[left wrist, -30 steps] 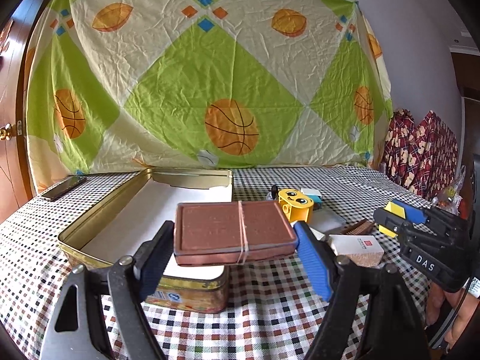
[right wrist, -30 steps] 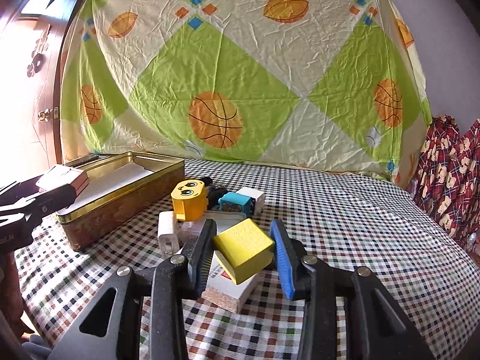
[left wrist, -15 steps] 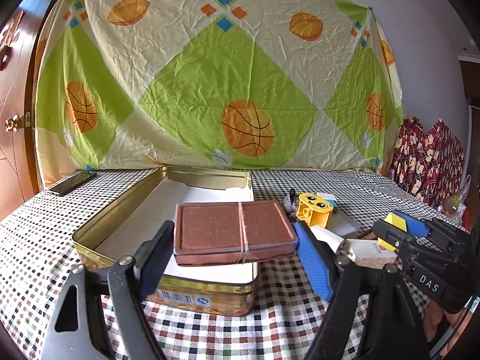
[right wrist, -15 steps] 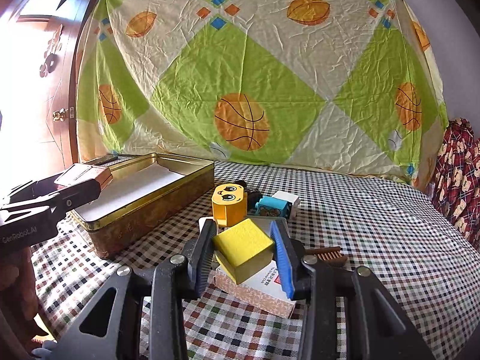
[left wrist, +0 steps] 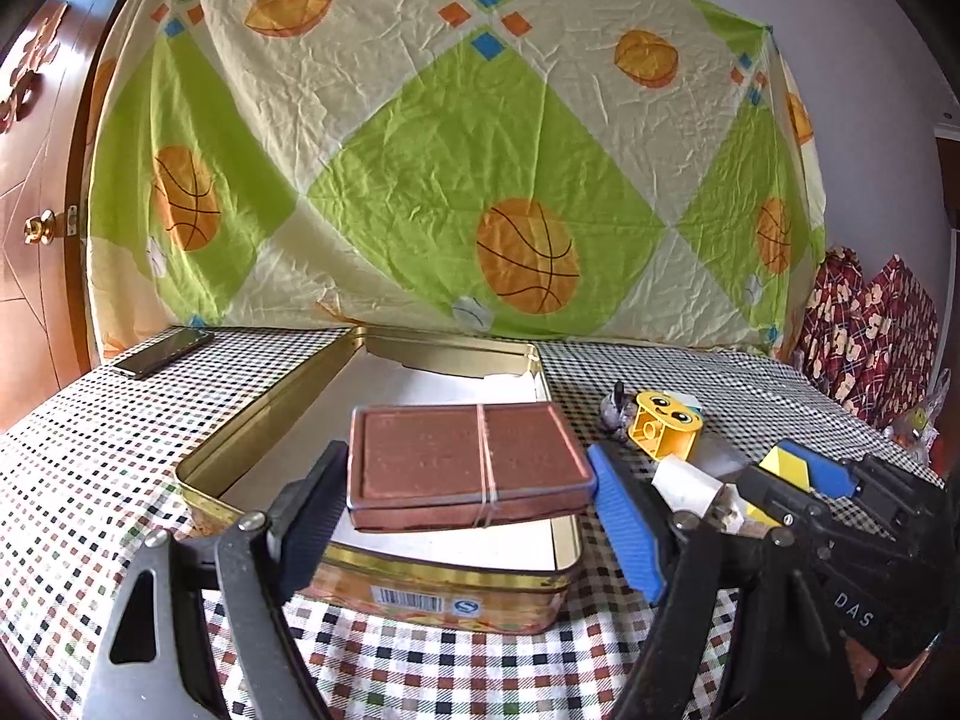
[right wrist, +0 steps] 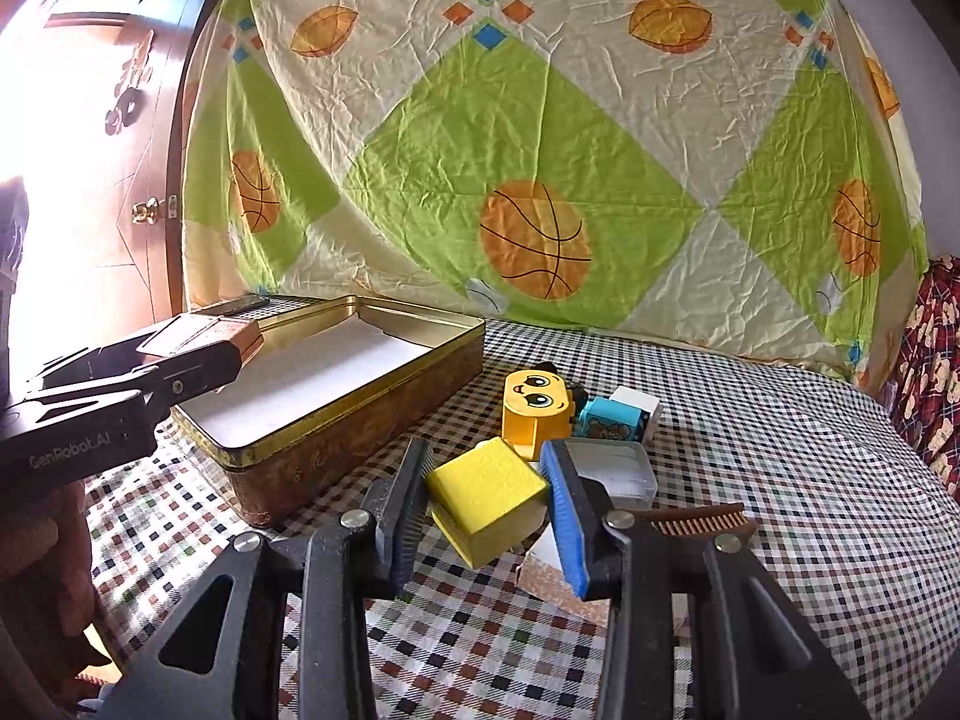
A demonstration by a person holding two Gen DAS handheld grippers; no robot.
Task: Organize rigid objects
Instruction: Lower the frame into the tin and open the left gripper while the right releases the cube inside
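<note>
Since a second ago both hands have carried their loads toward the gold tin (left wrist: 258, 432) — in the left wrist view it has grown larger and slid under the held case, and in the right wrist view the clutter of toys has drawn closer.

The left hand-held gripper (left wrist: 471, 474) is clamped wide across a flat brown case (left wrist: 468, 456) bound with a rubber band, held level above the near end of the open tin, clear of its white lining. The right hand-held gripper (right wrist: 486, 501) is closed narrow on a yellow block (right wrist: 486, 495), tilted, held above the checked worktop (right wrist: 810, 510) just right of the tin's corner.

The step in hand looks like delivery: both things are picked and on their way to the tin. Next the left needs to lower the case flat onto the lining and part its jaws — keeping to one end, so room stays for the rest. The right must then cross the rim with the block and set it beside the case. Still waiting on the worktop are a yellow face toy (right wrist: 534, 411), a blue toy (right wrist: 615, 420), a comb (right wrist: 696, 519) and a white box (right wrist: 546, 576).
</note>
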